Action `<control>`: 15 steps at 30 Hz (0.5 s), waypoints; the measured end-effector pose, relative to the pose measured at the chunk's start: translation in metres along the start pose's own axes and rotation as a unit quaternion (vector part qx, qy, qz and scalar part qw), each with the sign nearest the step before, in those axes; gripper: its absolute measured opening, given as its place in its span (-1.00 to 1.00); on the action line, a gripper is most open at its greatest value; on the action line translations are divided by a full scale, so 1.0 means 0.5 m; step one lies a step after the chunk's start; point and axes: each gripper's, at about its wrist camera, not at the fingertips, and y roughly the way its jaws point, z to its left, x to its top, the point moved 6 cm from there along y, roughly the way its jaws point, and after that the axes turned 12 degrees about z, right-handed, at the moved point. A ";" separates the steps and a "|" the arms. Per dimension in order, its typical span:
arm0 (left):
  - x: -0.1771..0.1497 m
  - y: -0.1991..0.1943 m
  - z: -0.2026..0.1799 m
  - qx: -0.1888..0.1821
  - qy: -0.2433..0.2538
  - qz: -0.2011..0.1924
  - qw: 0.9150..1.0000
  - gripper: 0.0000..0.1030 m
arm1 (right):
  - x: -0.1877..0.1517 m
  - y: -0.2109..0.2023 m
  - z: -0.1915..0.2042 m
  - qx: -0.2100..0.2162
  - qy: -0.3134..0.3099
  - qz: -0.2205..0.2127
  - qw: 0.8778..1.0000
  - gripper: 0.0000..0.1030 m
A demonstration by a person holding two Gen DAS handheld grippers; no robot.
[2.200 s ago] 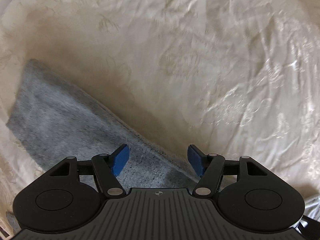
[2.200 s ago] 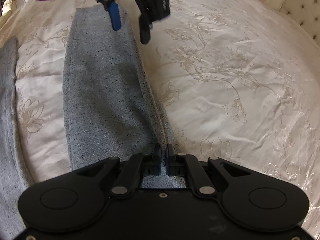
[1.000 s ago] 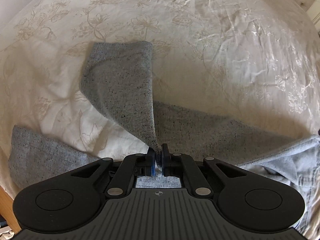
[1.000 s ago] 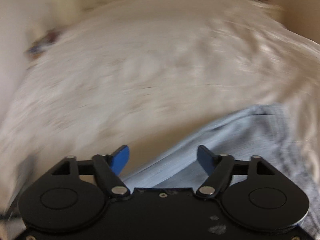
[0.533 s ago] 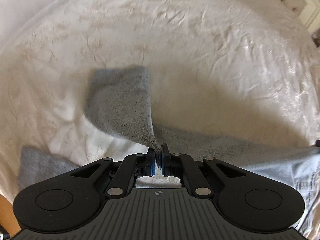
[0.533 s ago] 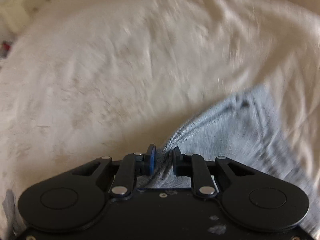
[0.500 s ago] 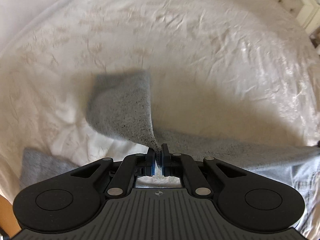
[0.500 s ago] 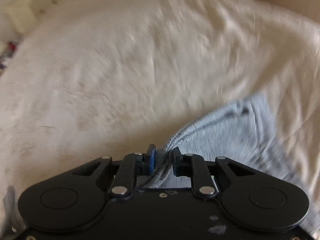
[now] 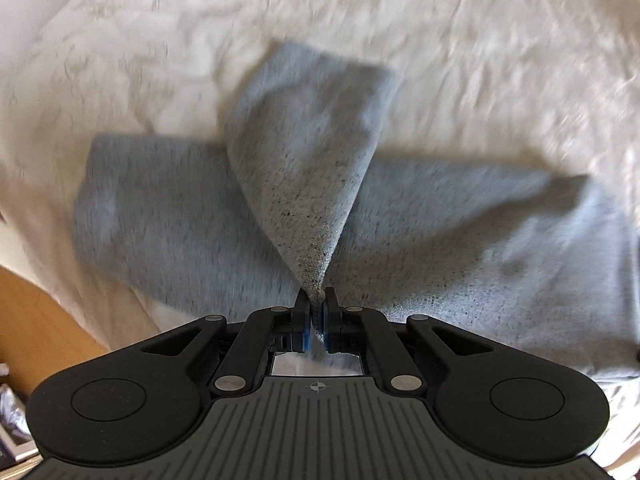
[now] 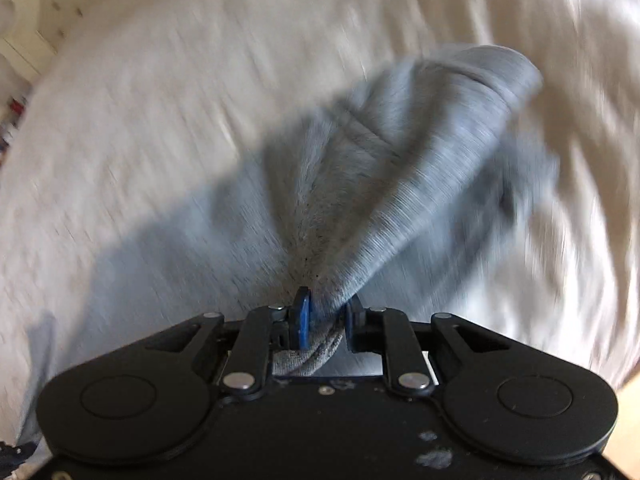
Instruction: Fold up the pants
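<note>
Pants (image 9: 400,220) pinched in left gripper (image 9: 316,312)

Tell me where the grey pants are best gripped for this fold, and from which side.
By the edges, from above. The pants lie flat on the bedspread; the left gripper pinches a leg's edge, the right gripper a thicker bunched edge.

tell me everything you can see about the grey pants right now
The pants are heathered grey knit, soft like sweatpants, partly lifted off the cream bedspread. The left gripper has its jaws shut on a leg end, which hangs in a cone over the other leg lying flat. The right gripper pinches a bunched, thicker seamed part, its jaws opening slightly. Both views are motion-blurred.
</note>
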 end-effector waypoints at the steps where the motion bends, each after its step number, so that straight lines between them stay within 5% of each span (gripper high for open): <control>1: -0.002 0.011 -0.005 0.008 0.003 0.003 1.000 -0.89 | -0.001 -0.003 -0.013 0.014 0.011 -0.009 1.000 -0.47; 5: -0.010 0.016 -0.015 0.017 0.012 -0.003 1.000 -0.89 | 0.023 -0.047 -0.061 0.025 0.046 -0.078 0.996 0.28; 12: -0.024 0.009 -0.028 0.033 0.023 -0.017 0.999 -0.89 | 0.100 -0.056 -0.163 0.007 0.103 -0.119 0.987 0.29; 13: -0.025 0.009 -0.029 0.034 0.024 -0.019 0.999 -0.89 | 0.092 -0.052 -0.170 0.016 0.107 -0.112 0.988 0.22; 14: -0.027 0.005 -0.031 0.035 0.025 -0.022 0.999 -0.89 | 0.093 -0.045 -0.170 0.021 0.107 -0.099 0.989 -0.22; 15: -0.031 0.000 -0.033 0.036 0.025 -0.024 0.999 -0.89 | 0.100 -0.037 -0.171 0.017 0.105 -0.087 0.991 -0.89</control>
